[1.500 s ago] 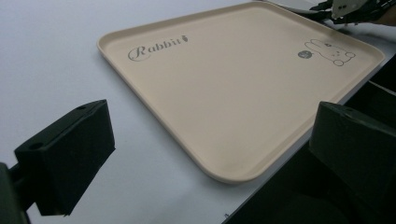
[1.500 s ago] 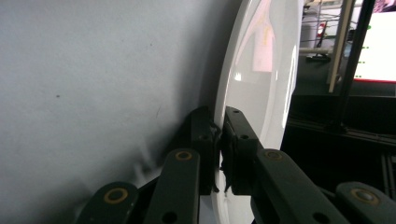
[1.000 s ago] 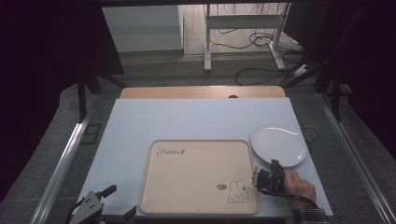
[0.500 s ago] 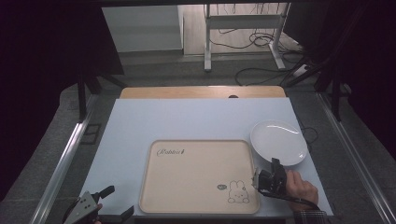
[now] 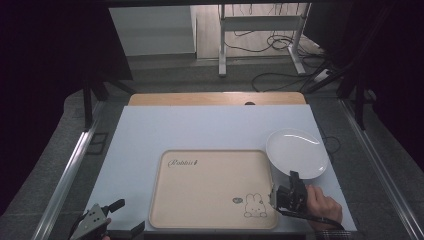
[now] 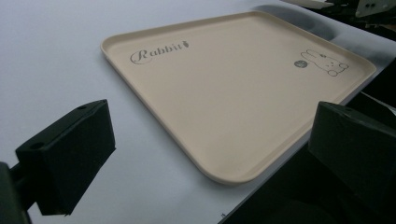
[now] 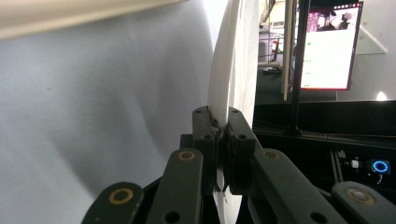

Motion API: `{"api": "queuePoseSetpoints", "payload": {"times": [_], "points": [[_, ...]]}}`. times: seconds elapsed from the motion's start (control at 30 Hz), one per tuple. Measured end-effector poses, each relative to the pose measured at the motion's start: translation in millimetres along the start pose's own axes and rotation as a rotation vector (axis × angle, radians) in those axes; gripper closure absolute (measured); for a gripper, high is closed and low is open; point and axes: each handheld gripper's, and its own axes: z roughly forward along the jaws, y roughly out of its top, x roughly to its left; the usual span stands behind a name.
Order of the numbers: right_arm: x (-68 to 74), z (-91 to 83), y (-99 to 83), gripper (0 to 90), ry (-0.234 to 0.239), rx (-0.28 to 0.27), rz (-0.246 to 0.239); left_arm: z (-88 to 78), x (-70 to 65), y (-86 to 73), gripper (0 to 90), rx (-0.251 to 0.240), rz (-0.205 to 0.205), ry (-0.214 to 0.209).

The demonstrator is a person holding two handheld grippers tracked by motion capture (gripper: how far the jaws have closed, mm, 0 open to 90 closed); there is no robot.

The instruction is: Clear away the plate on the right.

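The white plate (image 5: pixel 297 152) is round, plain and glossy, with a shallow well and a thin rim. It sits at the right side of the desk (image 5: pixel 200 130), just beyond the far right corner of the tray (image 5: pixel 212 187), its left edge at or slightly over the tray rim. In the right gripper view the plate (image 7: pixel 236 60) appears edge-on, a thin white disc rising between the jaws.

The right gripper (image 5: pixel 291 189) has its jaws clamped on the near rim of the plate, pads pressed against both faces. The person's right hand (image 5: pixel 322 207) holds the gripper body near the desk's front right edge.

The tray is beige and rectangular with rounded corners, marked "Rabbit" and bearing a small rabbit drawing.

The left gripper (image 5: pixel 107 220) is at the front left corner of the desk, jaws wide apart and holding nothing.
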Motion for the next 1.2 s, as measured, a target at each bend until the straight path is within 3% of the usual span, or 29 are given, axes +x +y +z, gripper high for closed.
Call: {"api": "queuePoseSetpoints", "payload": {"times": [0.13,0.17,0.9,0.93,0.97,1.0,1.07,1.17,1.2], "points": [[1.0,-5.6,1.3,85.0,-0.007,-0.011,-0.011,0.1,0.0,0.0,0.0,0.0,-0.001,0.0],[-0.2,-5.7,1.4,85.0,0.037,-0.028,-0.009,0.0,0.0,0.0,0.0,-0.001,-0.001,0.0],[6.0,-31.6,18.6,84.8,0.022,-0.114,-0.066,0.2,0.6,0.0,0.0,-0.001,-0.006,-0.001],[7.9,-31.1,19.5,84.7,0.015,-0.135,-0.056,0.2,0.5,0.0,0.0,0.0,-0.006,-0.001],[8.8,-36.0,21.7,84.7,-0.038,-0.094,-0.077,0.2,0.5,0.0,0.0,0.0,-0.006,-0.001],[8.7,-33.2,21.9,84.7,0.014,-0.143,-0.062,0.2,0.5,0.0,0.0,0.0,-0.006,0.0],[9.1,-38.8,25.8,84.6,0.02,-0.129,-0.07,0.3,0.5,0.0,0.0,0.001,-0.006,0.0],[9.8,-40.2,28.0,84.5,0.025,-0.149,-0.075,0.4,0.4,0.0,0.0,0.002,-0.006,0.0],[10.2,-43.0,29.9,84.4,0.009,-0.137,-0.087,0.4,0.4,0.0,0.0,0.002,-0.006,0.0]]}}
